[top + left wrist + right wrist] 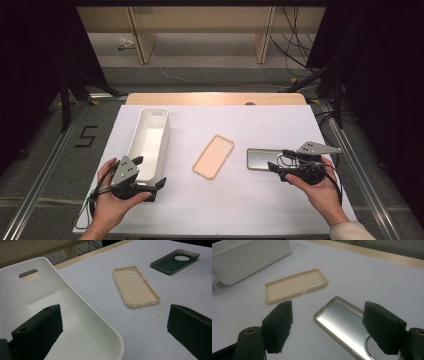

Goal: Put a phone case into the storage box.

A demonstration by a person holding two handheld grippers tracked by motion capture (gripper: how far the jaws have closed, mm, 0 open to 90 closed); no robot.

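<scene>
A transparent grey phone case lies open side up at the right of the white table. My right gripper hovers at its near end, open, one jaw beside the case and the other over its round camera hole. A beige phone case lies at mid table, also open side up. My left gripper is open and straddles the near right wall of a long white bin, one jaw inside it, the other over the table.
The white table cover ends at a wooden strip at the back. The bin has nothing in it and has a handle slot in its far end. Cables and shelf legs lie on the floor beyond.
</scene>
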